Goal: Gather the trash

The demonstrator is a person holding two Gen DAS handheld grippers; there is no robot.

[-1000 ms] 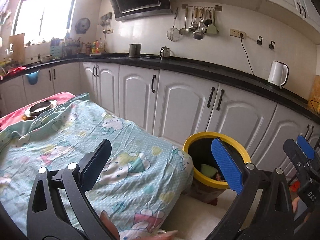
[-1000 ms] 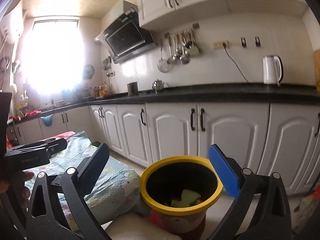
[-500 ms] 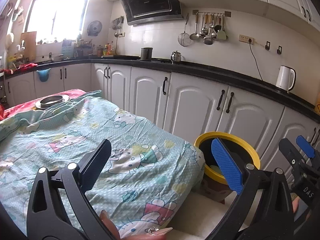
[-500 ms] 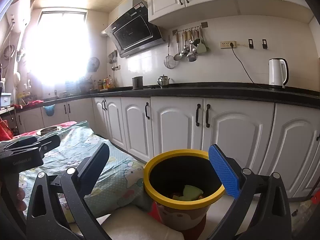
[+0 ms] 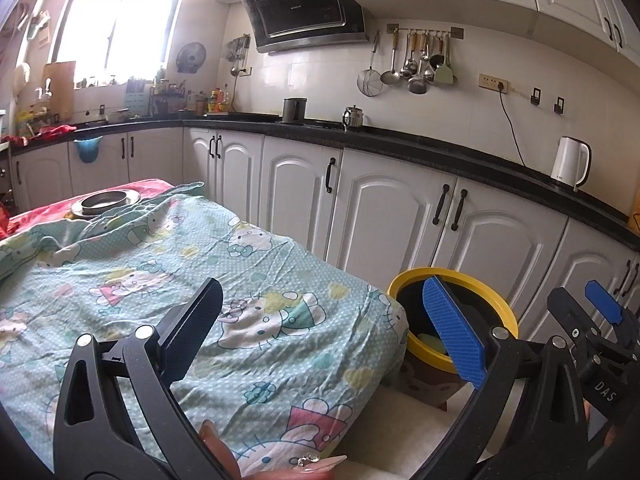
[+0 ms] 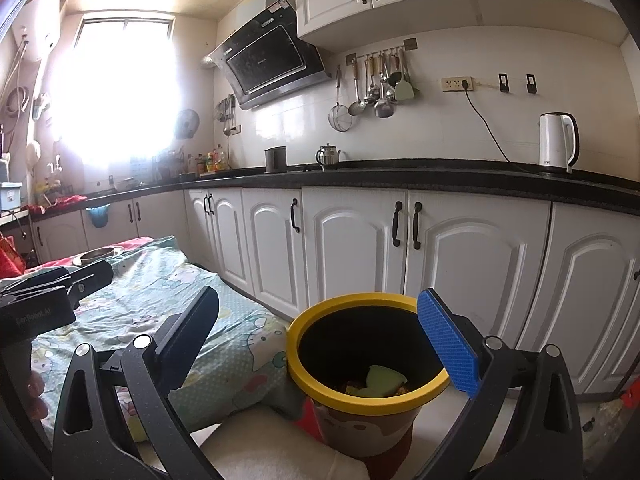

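the left gripper has its jaws spread wide with nothing between them, over the cartoon-print cloth that covers the bench. the right gripper is likewise spread wide and holds nothing; its jaws frame the yellow-rimmed bin, which sits just beyond and below them, slightly toward the blue pad's side.

relative to the bin: in the left wrist view the bin stands right against the hanging corner of the cloth, on the side toward the white lower cabinets, and the left gripper's blue pad covers part of its mouth. inside the bin lies a pale green scrap on top of darker, brownish bits that are too small and shadowed to name. the bin's lower body, with a printed figure, is partly cut off by the gripper frame and a white surface in front of it.

the right gripper shows at the edge of the left wrist view, beside the bin on the side away from the cloth, only partly in frame. far from the bin, at the other end of the cloth, a metal dish rests on red fabric. above the bin, on the black counter, stands a white kettle. the window is blown out with glare, so the items along that wall are hard to make out.
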